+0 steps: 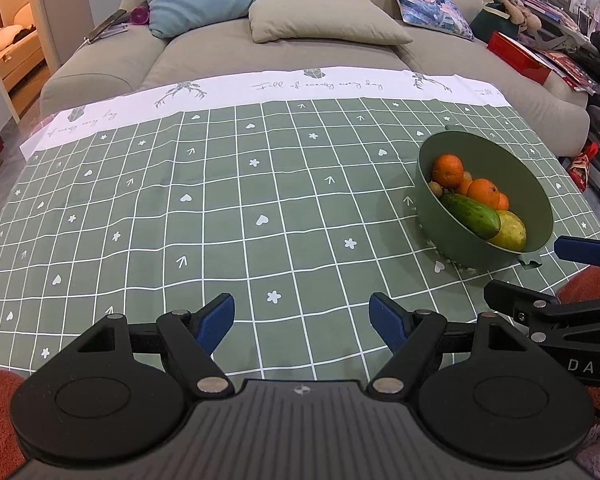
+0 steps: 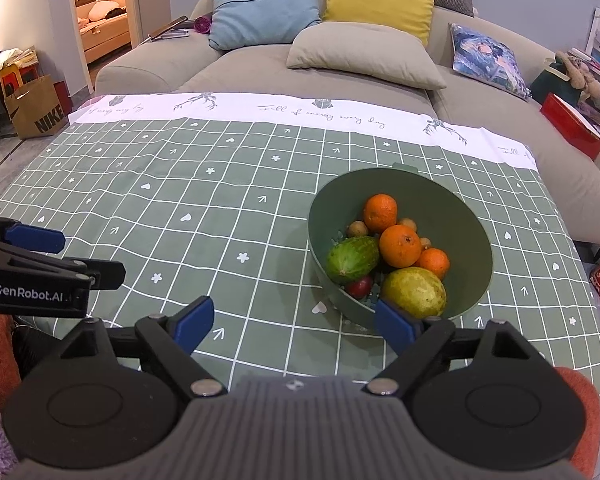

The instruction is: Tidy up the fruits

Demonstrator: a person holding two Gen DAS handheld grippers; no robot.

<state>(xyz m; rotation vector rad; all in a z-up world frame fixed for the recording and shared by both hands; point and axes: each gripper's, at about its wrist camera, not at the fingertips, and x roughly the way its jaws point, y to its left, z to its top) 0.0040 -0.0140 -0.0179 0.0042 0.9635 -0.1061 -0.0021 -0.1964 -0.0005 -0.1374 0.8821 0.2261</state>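
Observation:
A green bowl (image 2: 456, 216) stands on the green checked tablecloth (image 2: 180, 208) and holds oranges (image 2: 400, 246), a cucumber (image 2: 352, 260), a yellow-green mango (image 2: 414, 292), a small red fruit (image 2: 360, 286) and small brown fruits (image 2: 357, 229). The bowl also shows in the left wrist view (image 1: 496, 160), at the right, with the cucumber (image 1: 470, 210) and oranges (image 1: 448, 170). My right gripper (image 2: 296, 320) is open and empty, just short of the bowl's near rim. My left gripper (image 1: 302, 318) is open and empty over bare cloth, left of the bowl.
A grey sofa (image 2: 260, 64) with blue, yellow, beige and printed cushions stands behind the table. A red box (image 2: 572, 128) and clutter lie at the right. A paper bag (image 2: 36, 112) stands on the floor at the left. The cloth's white border (image 2: 260, 110) marks the far edge.

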